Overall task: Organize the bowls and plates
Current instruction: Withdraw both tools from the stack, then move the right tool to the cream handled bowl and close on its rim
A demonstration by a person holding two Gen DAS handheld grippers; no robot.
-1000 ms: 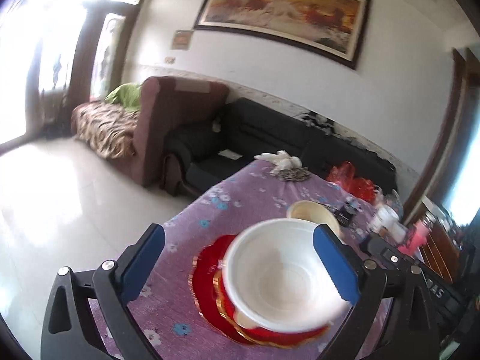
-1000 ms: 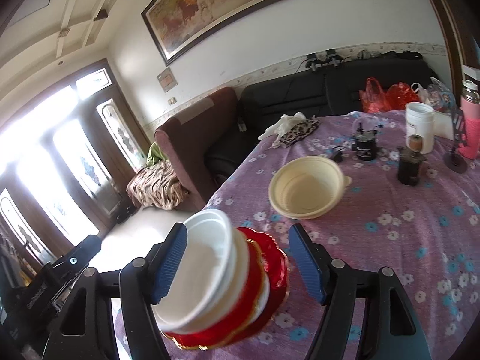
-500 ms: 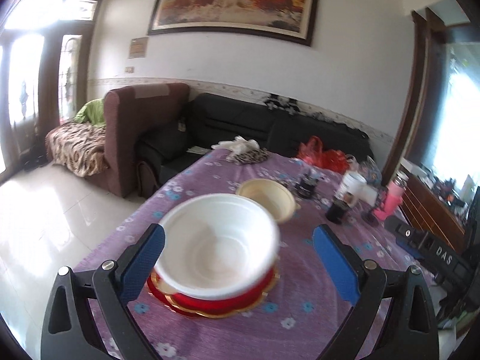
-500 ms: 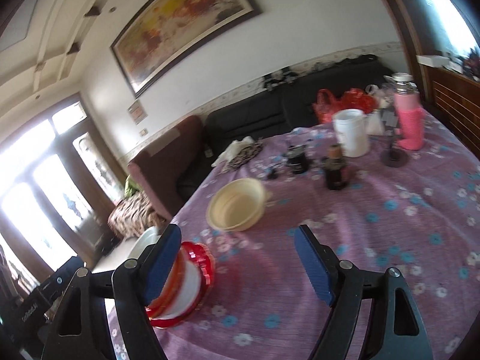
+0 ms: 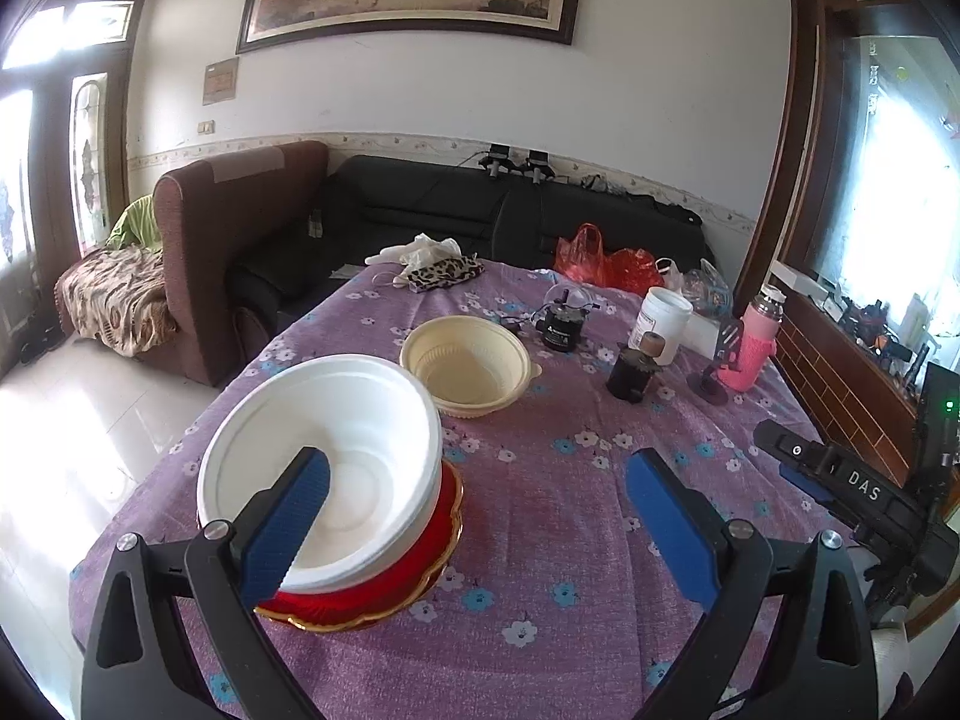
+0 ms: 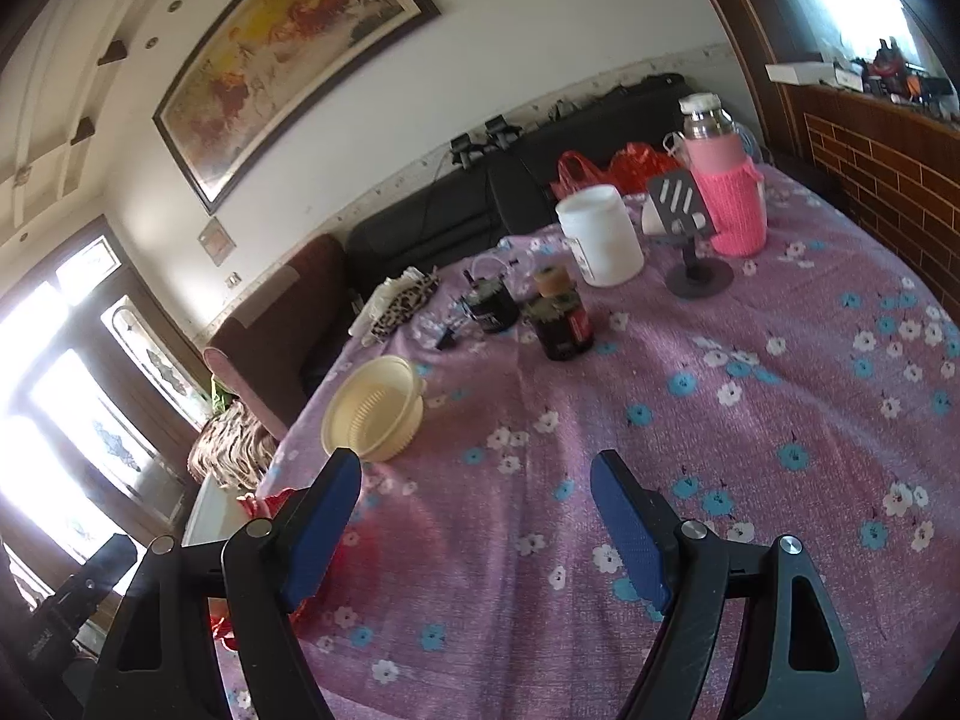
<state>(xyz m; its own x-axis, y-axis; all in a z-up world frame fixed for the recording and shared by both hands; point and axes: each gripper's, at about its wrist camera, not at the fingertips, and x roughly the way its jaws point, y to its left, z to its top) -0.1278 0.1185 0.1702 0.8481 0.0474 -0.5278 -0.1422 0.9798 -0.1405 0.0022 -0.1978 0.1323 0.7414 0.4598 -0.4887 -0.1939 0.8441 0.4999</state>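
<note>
On the table (image 5: 540, 540) we see the white bowl (image 5: 324, 474) nested in the red gold-rimmed plates (image 5: 372, 594), with the cream bowl (image 5: 465, 363) just beyond it. Our left gripper (image 5: 474, 516) hangs beside the white bowl, fingers spread, gripping nothing. Our right gripper (image 6: 477, 531), right of that bowl, has its fingers spread over bare cloth.

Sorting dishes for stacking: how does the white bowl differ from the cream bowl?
The white bowl is larger and smooth; the cream bowl is smaller, with a ribbed bottom. The white bowl sits tilted on red plates; the cream bowl rests directly on the tablecloth. Both are round and empty.
</note>
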